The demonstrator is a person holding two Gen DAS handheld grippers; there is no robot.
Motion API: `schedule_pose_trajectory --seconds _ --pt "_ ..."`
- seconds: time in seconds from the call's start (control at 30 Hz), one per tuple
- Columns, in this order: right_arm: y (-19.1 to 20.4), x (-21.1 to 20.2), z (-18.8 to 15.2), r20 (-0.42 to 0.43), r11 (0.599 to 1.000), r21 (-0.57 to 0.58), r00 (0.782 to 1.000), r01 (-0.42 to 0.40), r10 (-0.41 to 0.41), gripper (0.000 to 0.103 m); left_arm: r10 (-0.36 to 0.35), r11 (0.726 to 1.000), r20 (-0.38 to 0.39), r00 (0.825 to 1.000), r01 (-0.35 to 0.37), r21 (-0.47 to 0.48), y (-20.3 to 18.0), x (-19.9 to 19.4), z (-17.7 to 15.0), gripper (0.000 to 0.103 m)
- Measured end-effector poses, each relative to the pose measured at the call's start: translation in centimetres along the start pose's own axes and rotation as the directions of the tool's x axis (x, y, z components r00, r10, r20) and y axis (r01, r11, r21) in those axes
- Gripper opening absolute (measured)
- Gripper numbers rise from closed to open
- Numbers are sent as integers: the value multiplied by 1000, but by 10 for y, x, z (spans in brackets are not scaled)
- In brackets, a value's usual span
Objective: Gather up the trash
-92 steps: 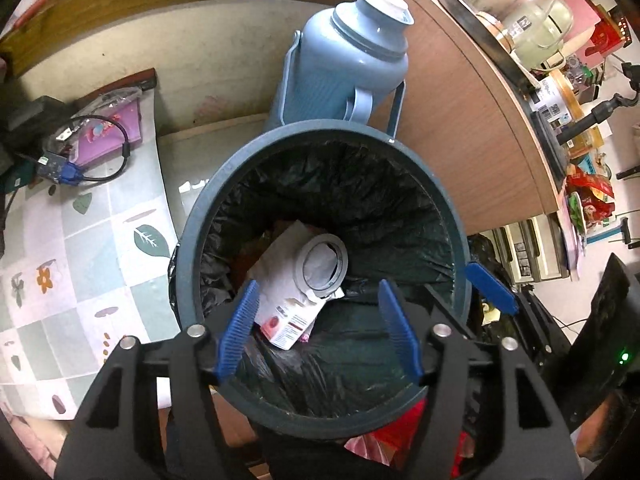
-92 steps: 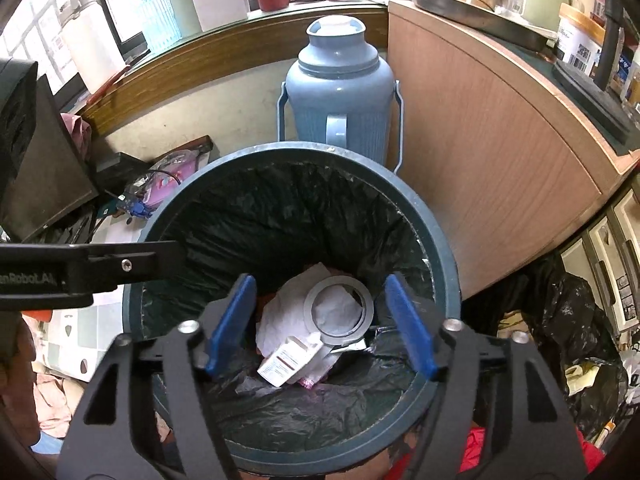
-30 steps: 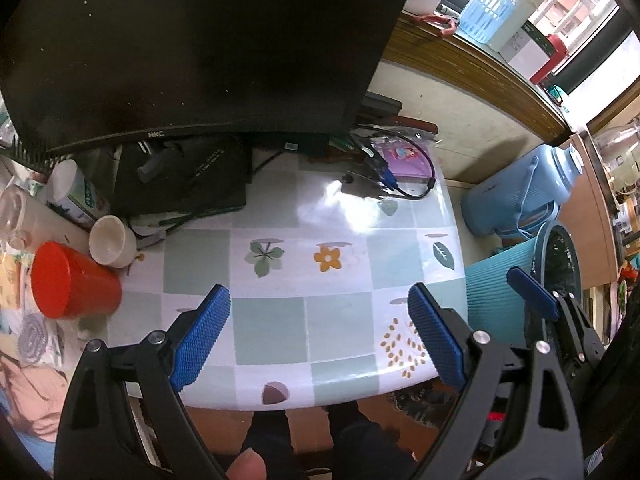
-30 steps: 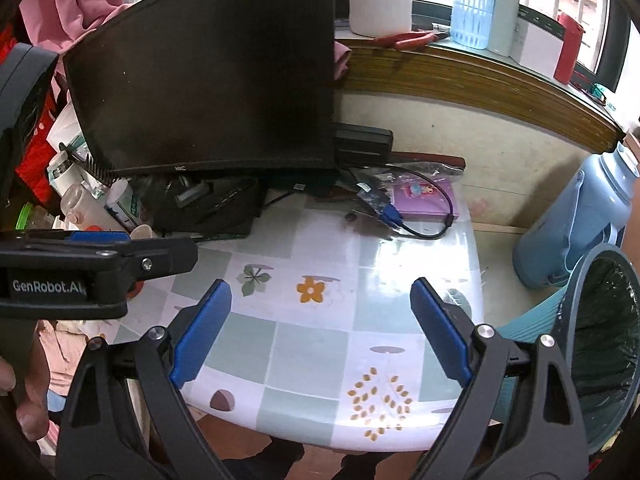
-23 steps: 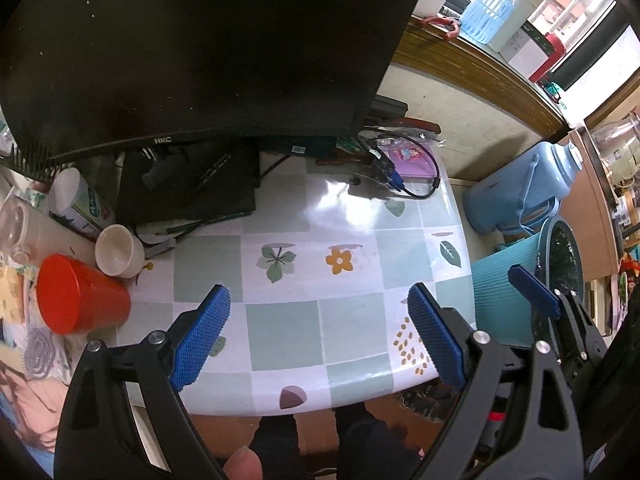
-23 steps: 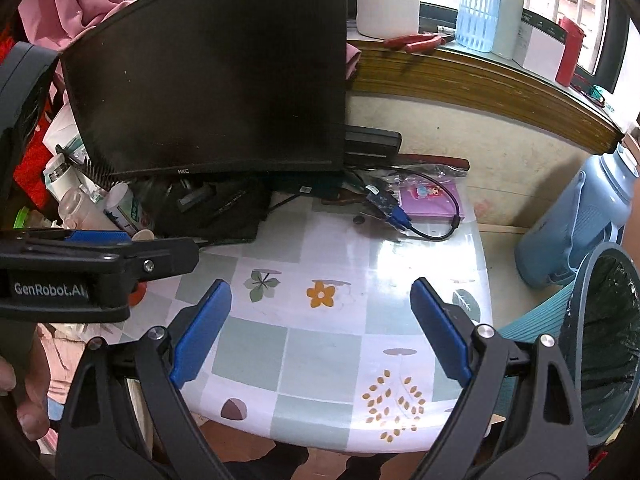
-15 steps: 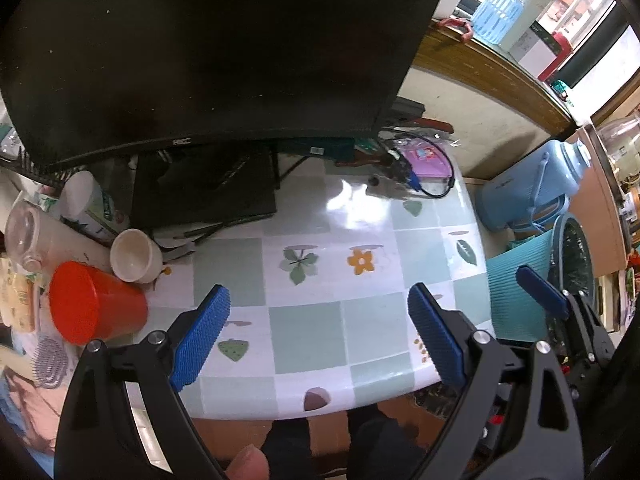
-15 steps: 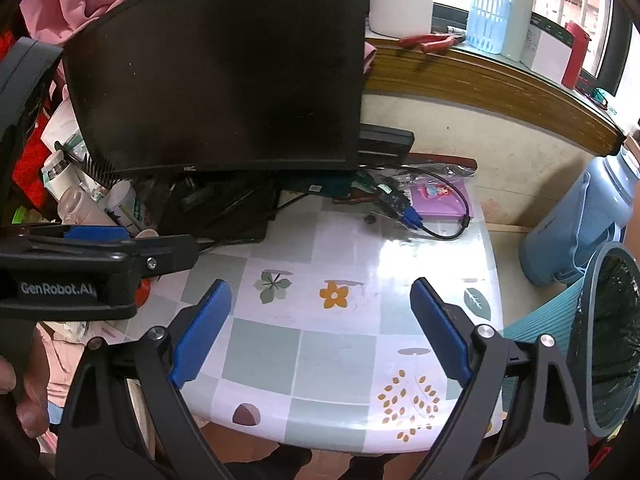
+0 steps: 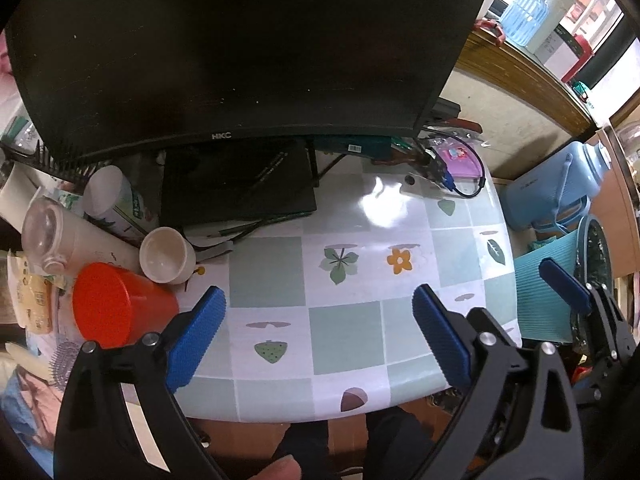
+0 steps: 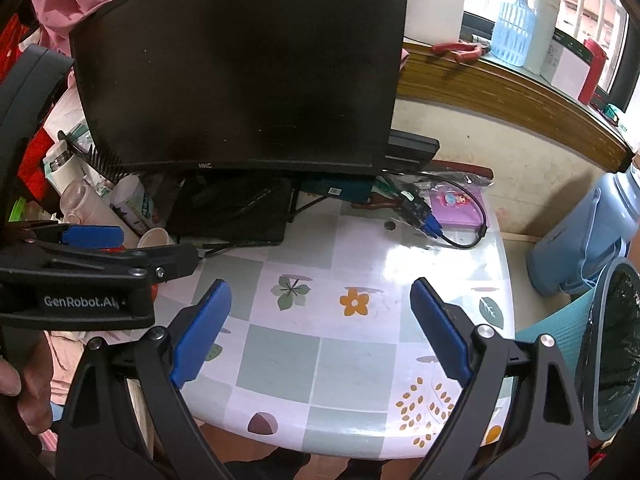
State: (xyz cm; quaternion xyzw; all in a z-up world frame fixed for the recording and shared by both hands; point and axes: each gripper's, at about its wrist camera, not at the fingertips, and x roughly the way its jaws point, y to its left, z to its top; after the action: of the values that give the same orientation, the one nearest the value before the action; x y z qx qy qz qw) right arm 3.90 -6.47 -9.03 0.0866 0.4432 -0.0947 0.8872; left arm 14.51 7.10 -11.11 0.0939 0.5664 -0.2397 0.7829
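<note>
- we hold left gripper (image 9: 316, 336) and right gripper (image 10: 320, 328) spread wide, empty, over the table (image 10: 360, 360), scanning for trash;
- bin (image 10: 612, 344) waits at 3 o'clock

Daylight let in through window (image 10: 520, 12) at upper right; panes washed out white. Bright glare patch seen on shiny tablecloth (image 9: 384, 204), also in right view (image 10: 420, 256). Monitor screen (image 10: 240, 76) left dark, dust specks shown. Straight lines bent round by fisheye; corners blacked out. Middle kept sharp, edges a bit soft
</note>
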Motion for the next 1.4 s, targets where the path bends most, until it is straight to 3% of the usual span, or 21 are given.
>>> schedule_pose_trajectory --seconds 0.47,1.4 --pt "0 -1 -4 -14 1000 -10 1000 14 -14 90 -12 1000 -14 1000 12 -5 -3 5 -4 95" --pt "-63 -18 4 12 994 -86 998 -64 66 92 38 996 26 999 -36 -76 -67 -11 -7 95"
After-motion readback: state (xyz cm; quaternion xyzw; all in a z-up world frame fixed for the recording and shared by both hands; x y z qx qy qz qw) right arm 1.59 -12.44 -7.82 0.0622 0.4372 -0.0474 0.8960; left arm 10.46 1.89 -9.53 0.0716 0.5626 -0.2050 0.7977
